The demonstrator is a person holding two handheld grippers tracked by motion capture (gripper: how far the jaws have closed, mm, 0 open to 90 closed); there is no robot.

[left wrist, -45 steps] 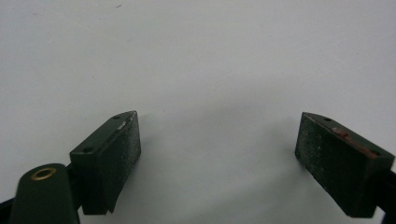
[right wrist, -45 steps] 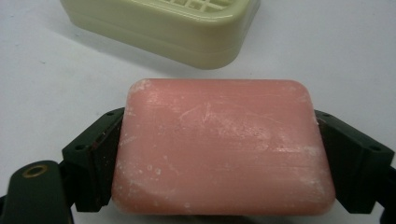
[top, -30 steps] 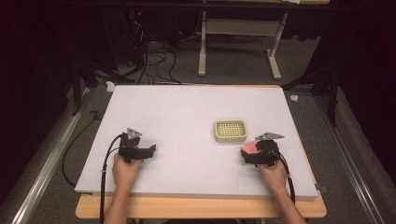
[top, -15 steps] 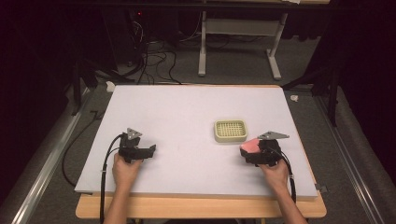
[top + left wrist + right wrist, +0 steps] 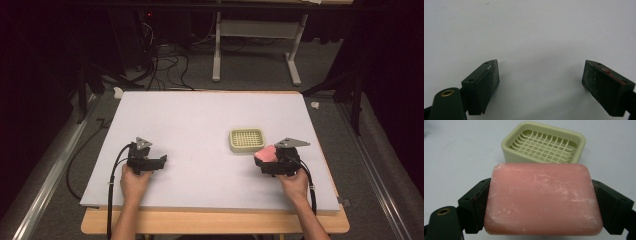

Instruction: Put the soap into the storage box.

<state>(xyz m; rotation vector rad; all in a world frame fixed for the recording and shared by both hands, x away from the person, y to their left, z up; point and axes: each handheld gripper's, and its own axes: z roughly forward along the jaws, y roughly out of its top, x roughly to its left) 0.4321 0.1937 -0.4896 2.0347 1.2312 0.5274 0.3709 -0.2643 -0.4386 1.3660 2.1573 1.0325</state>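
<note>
Soap bar [image 5: 543,198] pinched in right gripper [image 5: 543,202] could slip short of dish [image 5: 544,142]; left gripper [image 5: 540,77] spread, empty.

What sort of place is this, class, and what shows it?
Probably a lab or recording workspace: a white-topped table on a dark floor, loose cables behind it, and a person's handheld grippers, left, right.

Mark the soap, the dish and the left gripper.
soap [image 5: 541,197], right gripper view, top face.
dish [image 5: 544,145], right gripper view, inner grid.
left gripper [image 5: 540,82], left gripper view, midway between fingers.
</note>
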